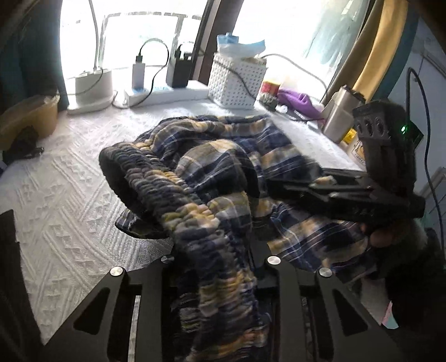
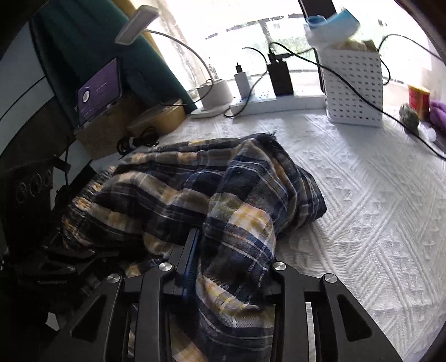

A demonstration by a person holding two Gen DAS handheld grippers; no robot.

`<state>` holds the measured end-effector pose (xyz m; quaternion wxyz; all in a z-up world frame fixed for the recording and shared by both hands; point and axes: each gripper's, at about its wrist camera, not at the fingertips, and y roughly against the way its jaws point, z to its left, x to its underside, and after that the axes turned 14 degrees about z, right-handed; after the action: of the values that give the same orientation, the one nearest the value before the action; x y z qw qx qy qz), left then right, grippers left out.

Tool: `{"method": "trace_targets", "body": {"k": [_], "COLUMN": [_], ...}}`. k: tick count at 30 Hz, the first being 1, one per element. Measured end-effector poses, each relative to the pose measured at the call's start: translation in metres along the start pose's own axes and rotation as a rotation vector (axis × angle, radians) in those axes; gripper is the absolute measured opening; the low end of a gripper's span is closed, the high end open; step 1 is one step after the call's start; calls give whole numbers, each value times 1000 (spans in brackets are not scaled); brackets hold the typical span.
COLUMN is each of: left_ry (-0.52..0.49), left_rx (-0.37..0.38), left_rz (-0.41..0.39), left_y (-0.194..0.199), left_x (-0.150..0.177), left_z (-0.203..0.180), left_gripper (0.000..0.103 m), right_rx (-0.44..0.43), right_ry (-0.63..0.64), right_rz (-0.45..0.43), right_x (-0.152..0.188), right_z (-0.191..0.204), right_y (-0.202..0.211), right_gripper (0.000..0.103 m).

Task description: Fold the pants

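Pants [image 1: 211, 178]: bunched in a heap mid-bed [image 1: 69, 195], unfolded.
Left hand-held gripper [image 1: 220, 261]: clamped on the waistband.
Right hand-held gripper [image 2: 231, 267]: clamped on plaid cloth.
Progress: barely begun; spreading and folding remain.

1. One pants [image 1: 211, 172], plaid.
2. Two hand-held grippers: left hand-held gripper [image 1: 217, 278] and right hand-held gripper [image 2: 223, 267].
3. One white basket [image 2: 354, 86].
4. One lamp [image 2: 136, 25].
5. Two chargers: one white charger [image 1: 138, 73], one black charger [image 1: 181, 68].
6. One red can [image 2: 418, 100].
7. One tablet [image 2: 99, 92].
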<state>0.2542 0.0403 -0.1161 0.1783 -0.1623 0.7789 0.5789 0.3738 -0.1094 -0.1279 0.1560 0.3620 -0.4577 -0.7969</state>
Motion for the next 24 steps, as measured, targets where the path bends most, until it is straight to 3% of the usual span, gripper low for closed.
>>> {"method": "trace_targets", "body": {"k": [18, 24], "left_ry": [-66, -70], "left_rx": [-53, -69], "left_rz": [-239, -287], "left_y": [105, 128], "left_x": [39, 52], "left_z": [-29, -31], "left_gripper": [25, 25], "right_rx": [84, 99], "right_ry": [143, 180], "right_rz": [-240, -278], "right_x": [27, 35], "right_z": [82, 113], "right_y": [99, 118], "right_gripper": [29, 28]}}
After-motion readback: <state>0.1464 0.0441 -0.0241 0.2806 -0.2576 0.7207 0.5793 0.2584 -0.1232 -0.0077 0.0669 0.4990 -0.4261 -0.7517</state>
